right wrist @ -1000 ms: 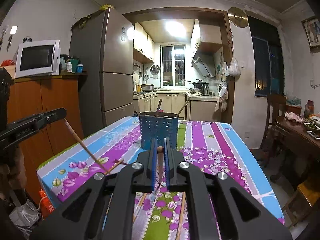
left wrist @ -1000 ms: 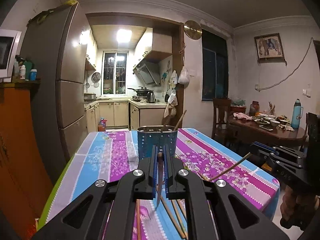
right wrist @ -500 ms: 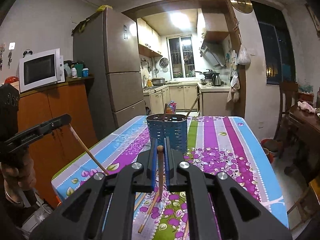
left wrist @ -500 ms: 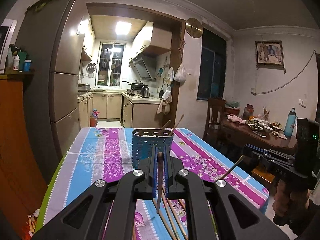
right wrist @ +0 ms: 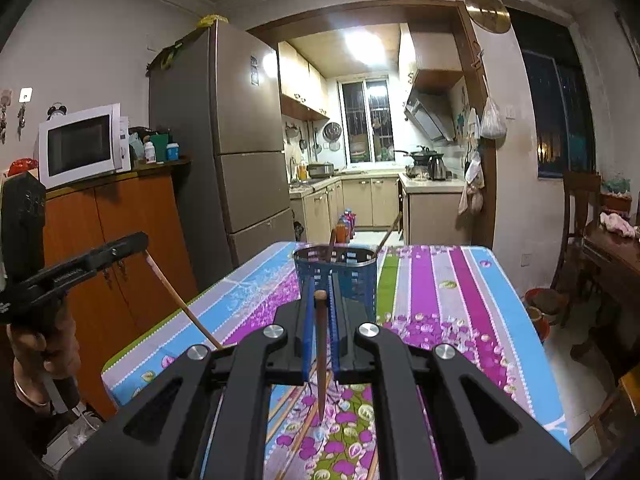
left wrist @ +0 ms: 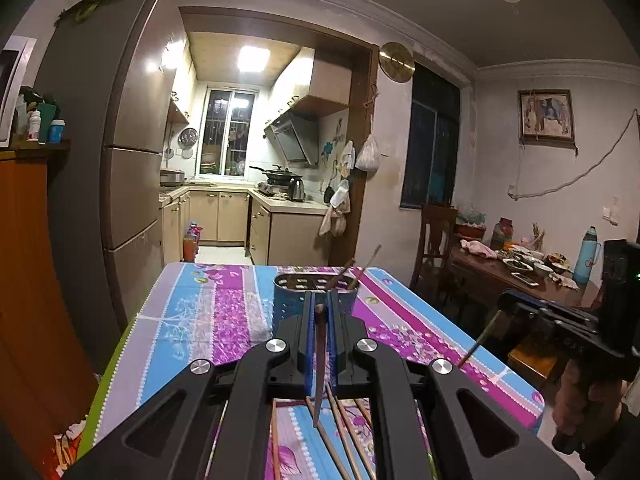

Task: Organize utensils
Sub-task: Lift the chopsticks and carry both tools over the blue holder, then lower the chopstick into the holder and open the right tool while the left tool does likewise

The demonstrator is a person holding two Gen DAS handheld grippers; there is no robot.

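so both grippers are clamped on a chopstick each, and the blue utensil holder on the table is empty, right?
Not empty. The right wrist view shows two sticks already standing in the blue utensil holder. The rest holds: left gripper and right gripper are each clamped on a chopstick.

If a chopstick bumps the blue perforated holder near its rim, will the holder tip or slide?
The blue holder looks tall, narrow and perforated, so probably light and easy to tip. Its two chopsticks lean on the rim, which likely adds leverage. The tablecloth looks smooth, so it may slide instead.
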